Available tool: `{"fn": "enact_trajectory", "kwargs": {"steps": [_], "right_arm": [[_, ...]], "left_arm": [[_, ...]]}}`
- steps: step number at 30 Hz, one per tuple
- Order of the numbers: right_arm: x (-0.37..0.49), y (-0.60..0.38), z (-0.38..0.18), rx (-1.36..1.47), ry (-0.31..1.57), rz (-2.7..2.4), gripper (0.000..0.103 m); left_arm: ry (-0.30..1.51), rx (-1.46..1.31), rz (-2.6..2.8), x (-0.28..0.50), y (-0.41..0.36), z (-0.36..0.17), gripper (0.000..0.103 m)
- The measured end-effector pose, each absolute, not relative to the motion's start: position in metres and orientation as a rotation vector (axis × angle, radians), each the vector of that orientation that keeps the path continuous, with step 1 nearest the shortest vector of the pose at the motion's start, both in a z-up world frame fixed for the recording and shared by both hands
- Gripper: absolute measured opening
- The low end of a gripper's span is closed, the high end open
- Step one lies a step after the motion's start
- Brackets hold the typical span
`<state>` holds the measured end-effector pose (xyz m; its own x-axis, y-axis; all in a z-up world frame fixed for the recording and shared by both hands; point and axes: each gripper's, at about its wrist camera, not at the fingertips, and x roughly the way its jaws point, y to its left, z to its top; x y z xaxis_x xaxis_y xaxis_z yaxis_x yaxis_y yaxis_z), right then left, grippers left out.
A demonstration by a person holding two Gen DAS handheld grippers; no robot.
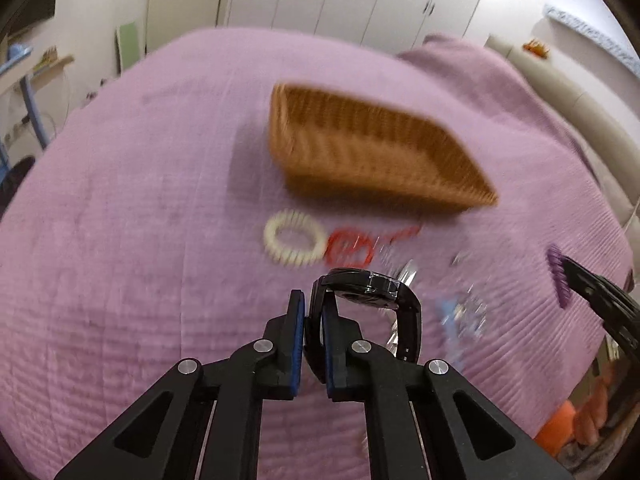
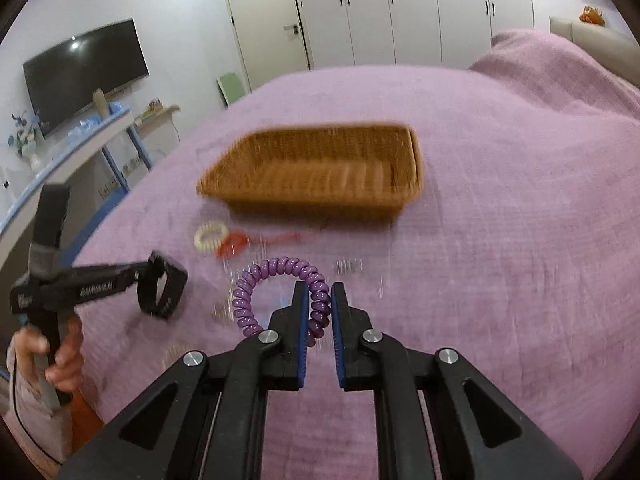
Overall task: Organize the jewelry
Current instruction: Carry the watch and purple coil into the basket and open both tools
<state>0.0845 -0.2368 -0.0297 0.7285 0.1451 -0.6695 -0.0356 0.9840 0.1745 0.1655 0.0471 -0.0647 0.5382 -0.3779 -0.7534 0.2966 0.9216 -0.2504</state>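
Observation:
My left gripper (image 1: 313, 300) is shut on the strap of a black wristwatch (image 1: 372, 292), lifted off the purple bedspread; from the right wrist view the same gripper (image 2: 149, 270) carries the watch (image 2: 162, 290) at the left. My right gripper (image 2: 320, 292) is shut on a purple spiral coil bracelet (image 2: 264, 276), seen far right as a purple coil (image 1: 558, 276) in the left view. A wicker basket (image 1: 360, 148) (image 2: 320, 168) lies beyond both. In front of it sit a white beaded bracelet (image 1: 294, 242) (image 2: 211, 236) and a red bracelet (image 1: 350, 246) (image 2: 234, 245).
Small clear or silvery pieces (image 1: 464, 312) (image 2: 349, 266) lie blurred on the purple bedspread (image 1: 140, 200) near the grippers. A hand (image 2: 60, 360) holds the left tool. White wardrobes (image 2: 400, 12), a wall television (image 2: 84, 72) and a blue-edged desk (image 2: 80, 140) stand beyond the bed.

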Motion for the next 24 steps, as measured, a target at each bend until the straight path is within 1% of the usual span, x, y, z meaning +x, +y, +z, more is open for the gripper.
{"fn": "enact_trajectory", "kwargs": {"steps": [6, 10, 13, 16, 21, 24], "right_arm": [[0.145, -0.248, -0.003, 0.189, 0.674, 0.077, 0.013], [0.210, -0.259, -0.004, 0.209, 0.696, 0.036, 0.013], [0.260, -0.265, -0.019, 0.239, 0.772, 0.035, 0.013], [0.298, -0.268, -0.040, 0.255, 0.868, 0.044, 0.013], [0.336, -0.256, -0.072, 0.179, 0.965, 0.007, 0.013], [0.347, -0.251, -0.085, 0.141, 0.999, 0.000, 0.013]], "left_arm": [[0.809, -0.136, -0.440, 0.211, 0.029, -0.012, 0.008], [0.797, -0.180, -0.450, 0.264, 0.005, -0.003, 0.008], [0.835, -0.164, -0.415, 0.305, -0.013, -0.013, 0.008], [0.905, -0.174, -0.409, 0.342, -0.029, -0.038, 0.008], [0.961, -0.115, -0.380, 0.364, -0.051, -0.071, 0.008], [0.981, -0.101, -0.379, 0.369, -0.057, -0.081, 0.008]]}}
